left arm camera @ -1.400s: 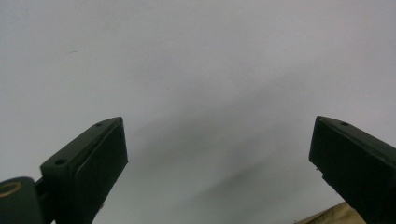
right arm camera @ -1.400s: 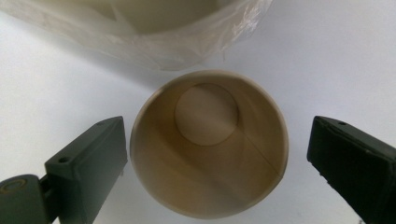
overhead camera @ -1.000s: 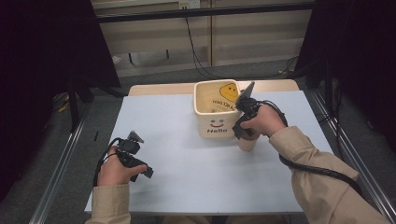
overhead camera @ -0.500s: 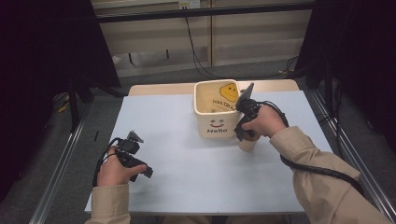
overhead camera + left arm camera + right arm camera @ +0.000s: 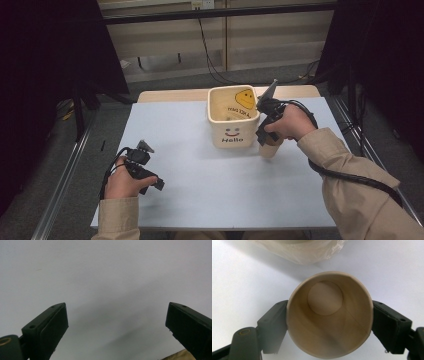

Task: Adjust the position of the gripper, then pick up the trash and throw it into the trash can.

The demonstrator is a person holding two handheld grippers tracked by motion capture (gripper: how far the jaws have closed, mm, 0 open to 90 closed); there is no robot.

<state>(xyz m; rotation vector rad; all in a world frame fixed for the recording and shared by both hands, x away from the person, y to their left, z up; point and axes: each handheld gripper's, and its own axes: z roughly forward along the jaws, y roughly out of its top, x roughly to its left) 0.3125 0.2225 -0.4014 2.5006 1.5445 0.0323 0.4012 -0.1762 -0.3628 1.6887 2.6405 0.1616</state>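
Paper cup (image 5: 329, 315) stands upright between right gripper (image 5: 329, 325) fingers pinching its sides, beside the bin (image 5: 233, 118) near the worktop's far edge; left gripper (image 5: 117, 327) fingers are spread, empty.

A square cream container with a smiley face (image 5: 233, 122) stands on the white counter (image 5: 200, 165); just right of it, the right gripper (image 5: 264, 137) holds a tan paper cup (image 5: 270, 148).

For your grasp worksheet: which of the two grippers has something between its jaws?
The right gripper: a brown paper cup sits between its jaws. The left gripper has bare table between them.
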